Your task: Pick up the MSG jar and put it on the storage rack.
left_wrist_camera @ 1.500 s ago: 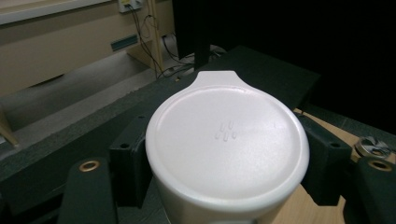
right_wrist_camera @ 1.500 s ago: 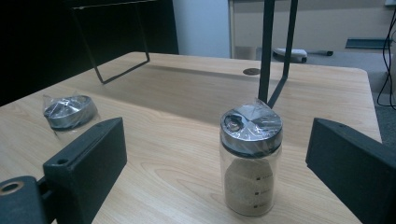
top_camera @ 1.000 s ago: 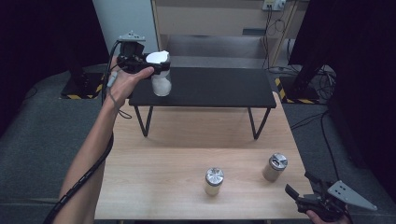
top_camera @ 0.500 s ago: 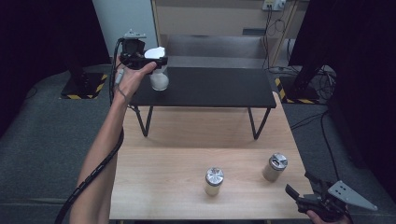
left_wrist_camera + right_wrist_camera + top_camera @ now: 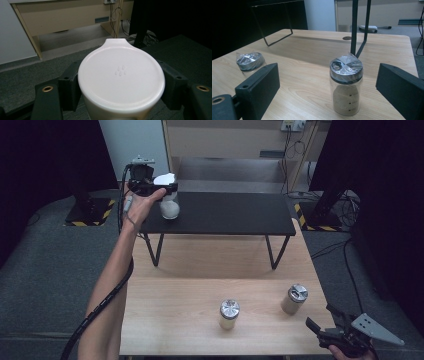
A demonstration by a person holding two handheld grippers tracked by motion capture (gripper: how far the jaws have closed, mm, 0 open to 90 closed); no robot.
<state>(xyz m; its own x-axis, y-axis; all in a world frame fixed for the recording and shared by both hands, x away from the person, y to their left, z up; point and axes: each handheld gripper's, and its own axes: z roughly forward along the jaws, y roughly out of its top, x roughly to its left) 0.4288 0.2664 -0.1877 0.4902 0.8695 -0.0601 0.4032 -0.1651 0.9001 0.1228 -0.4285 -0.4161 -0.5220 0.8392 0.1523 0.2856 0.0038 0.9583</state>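
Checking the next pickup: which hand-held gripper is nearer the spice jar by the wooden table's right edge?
Right. The right hand-held gripper sits open just in front of that spice jar; the left hand-held gripper is far off over the black shelf.

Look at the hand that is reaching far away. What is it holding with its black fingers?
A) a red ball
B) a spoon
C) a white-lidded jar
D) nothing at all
C: the left gripper has its fingers closed on either side of the white-lidded jar, over the left end of the black table.
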